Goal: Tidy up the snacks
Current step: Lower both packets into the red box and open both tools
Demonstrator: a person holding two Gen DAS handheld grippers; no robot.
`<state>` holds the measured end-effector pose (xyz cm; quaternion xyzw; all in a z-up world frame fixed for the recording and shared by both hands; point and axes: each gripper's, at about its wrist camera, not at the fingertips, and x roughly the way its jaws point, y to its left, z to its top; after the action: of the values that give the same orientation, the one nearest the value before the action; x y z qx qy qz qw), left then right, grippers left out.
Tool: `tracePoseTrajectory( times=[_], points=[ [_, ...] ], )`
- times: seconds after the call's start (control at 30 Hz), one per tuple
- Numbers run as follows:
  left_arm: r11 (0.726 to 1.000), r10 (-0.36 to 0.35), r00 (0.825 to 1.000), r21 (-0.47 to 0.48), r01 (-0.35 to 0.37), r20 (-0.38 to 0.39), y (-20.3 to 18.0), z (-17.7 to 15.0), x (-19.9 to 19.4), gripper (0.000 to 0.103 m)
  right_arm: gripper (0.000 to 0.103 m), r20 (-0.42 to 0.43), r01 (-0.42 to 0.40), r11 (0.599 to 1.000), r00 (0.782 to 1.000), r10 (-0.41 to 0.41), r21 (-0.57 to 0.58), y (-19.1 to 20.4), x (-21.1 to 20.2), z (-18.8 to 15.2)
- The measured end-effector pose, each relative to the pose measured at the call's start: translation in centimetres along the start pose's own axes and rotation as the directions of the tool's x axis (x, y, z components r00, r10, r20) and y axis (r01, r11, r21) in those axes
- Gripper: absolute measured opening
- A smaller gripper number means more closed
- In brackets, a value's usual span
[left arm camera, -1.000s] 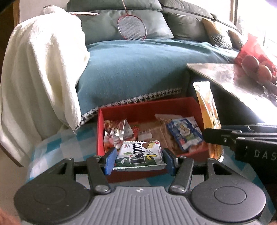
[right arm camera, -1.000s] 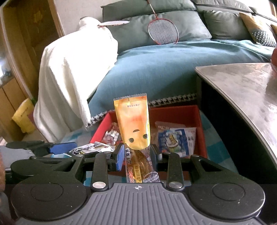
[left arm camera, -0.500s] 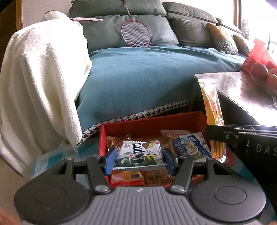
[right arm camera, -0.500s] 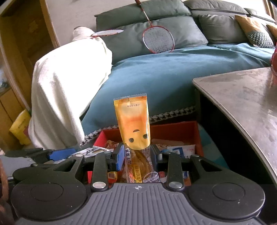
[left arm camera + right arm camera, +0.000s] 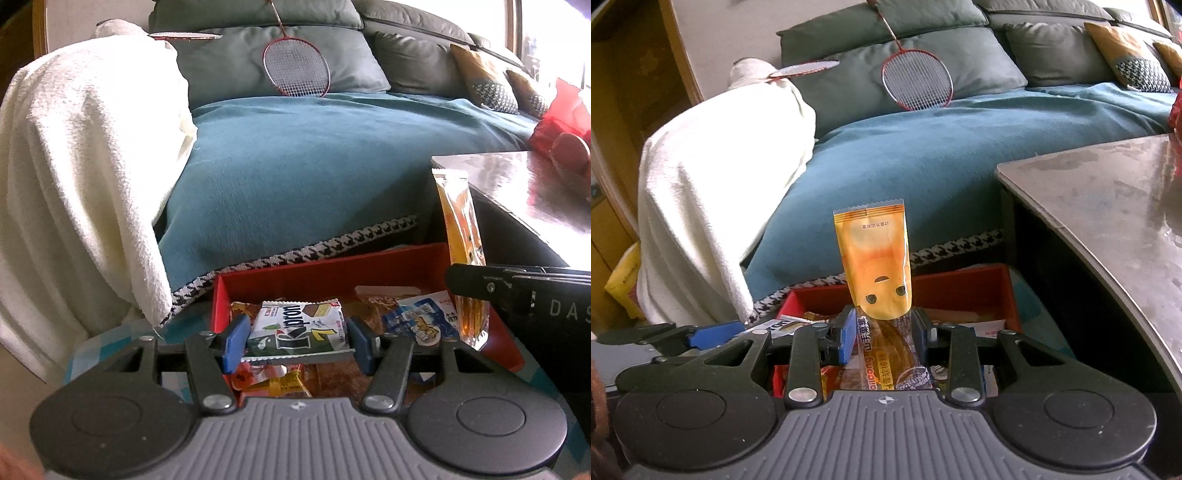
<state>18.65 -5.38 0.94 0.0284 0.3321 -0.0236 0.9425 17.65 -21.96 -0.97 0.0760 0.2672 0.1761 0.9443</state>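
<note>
Left gripper (image 5: 295, 341) clamps the flat wafer packet (image 5: 299, 328) lower centre; right gripper (image 5: 884, 332) pinches the orange pouch (image 5: 875, 266) low. Both light, crinkly, probably slippery: grip mid-body.

red box (image 5: 332, 275) open-topped, table edge (image 5: 1052, 221) crowding right

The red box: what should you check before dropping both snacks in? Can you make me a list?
1. Left gripper grips the green-and-white pack: ok.
2. Right gripper grips the orange pouch: ok.
3. Red box lies below both grippers: ok.
4. Room left in the box: cannot tell; other snacks already cover much of the bottom.
5. Grippers apart from each other: ok; the right one sits beside the left, not touching.
6. Pouch clear of the table: ok.
</note>
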Motion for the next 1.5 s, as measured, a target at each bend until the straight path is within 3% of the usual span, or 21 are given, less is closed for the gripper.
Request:
tracePoseTrajectory(
  times=[0.77, 1.03, 1.17, 1.43, 1.5],
  points=[
    [0.998, 0.053, 0.993, 0.043, -0.048, -0.109, -1.0, -1.3, 6.5, 0.051, 0.041, -0.152, 0.062, 0.998, 0.987, -0.059, 0.018, -2.2, 6.5, -1.5],
    [0.996, 0.054, 0.990, 0.073, -0.044, -0.131, -1.6, -1.6, 7.0, 0.052, 0.050, -0.188, 0.074, 0.997, 0.980, -0.071, 0.010, -2.1, 7.2, -2.0],
    [0.997, 0.052, 0.990, 0.067, -0.044, -0.134, -1.6, -1.6, 6.7, 0.061, 0.052, -0.183, 0.073, 0.997, 0.981, -0.069, 0.011, -1.9, 6.9, -2.0],
    [0.998, 0.058, 0.989, 0.045, -0.052, -0.139, -1.0, -1.6, 5.6, 0.062, 0.070, -0.172, 0.075, 0.997, 0.982, -0.073, 0.007, -1.3, 5.6, -1.7],
    [0.998, 0.062, 0.989, 0.040, -0.057, -0.136, -0.7, -1.6, 5.0, 0.063, 0.070, -0.169, 0.073, 0.997, 0.983, -0.069, 0.016, -1.4, 5.2, -1.6]
  ],
)
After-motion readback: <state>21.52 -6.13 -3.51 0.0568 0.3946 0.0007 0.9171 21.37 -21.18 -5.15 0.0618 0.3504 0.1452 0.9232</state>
